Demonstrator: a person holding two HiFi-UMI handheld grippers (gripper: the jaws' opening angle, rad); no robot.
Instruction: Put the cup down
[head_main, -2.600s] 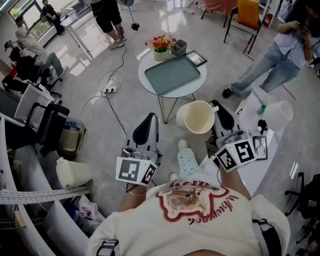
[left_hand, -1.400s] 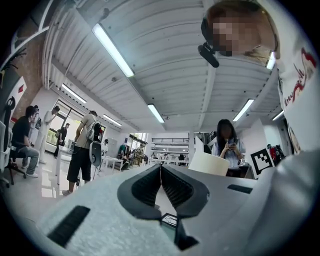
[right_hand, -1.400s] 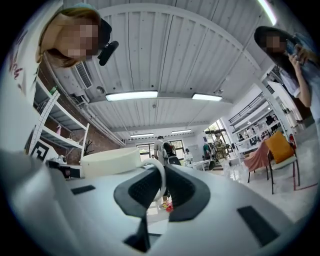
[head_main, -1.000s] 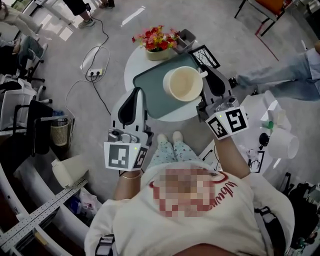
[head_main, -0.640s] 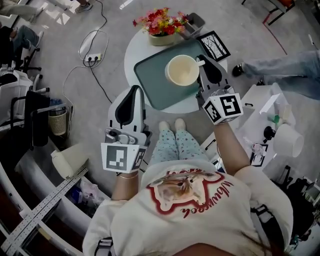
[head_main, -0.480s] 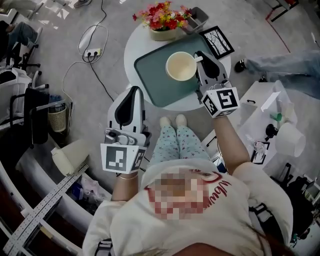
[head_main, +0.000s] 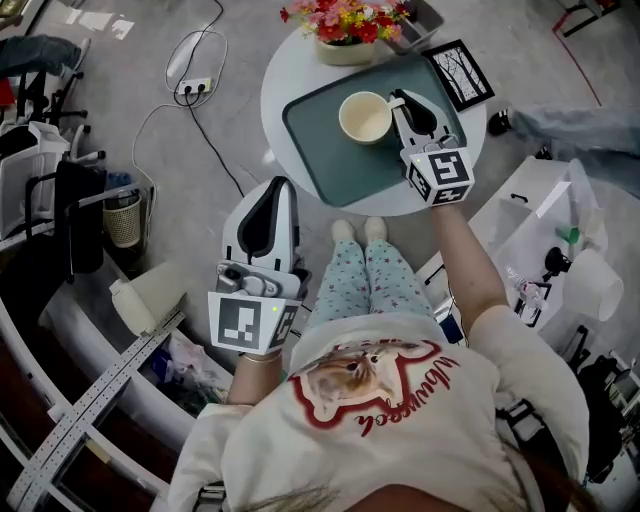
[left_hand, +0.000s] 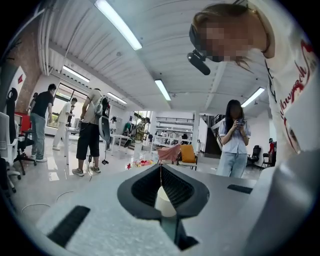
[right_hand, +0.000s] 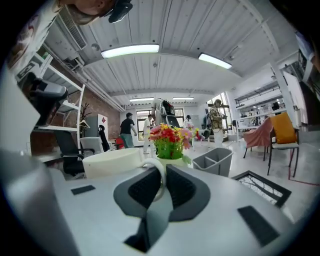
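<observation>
Clearly your right gripper (head_main: 400, 100) is pinching the loop handle of the cream cup (head_main: 365, 117), which sits over the far half of the green tray (head_main: 320, 150) on the round table (head_main: 290, 80). I cannot tell whether its base touches yet. It looks like a glazed mug: stiff, probably breakable and a little slick, and empty, so fairly light. Held by the handle alone it could pivot, so keep it level. Your left gripper (head_main: 270, 190) is pressed together on nothing, out over the floor. Compared with 2.6 seconds ago, the cup has travelled from above the floor onto the tray, and it looks lower than half a second back.
</observation>
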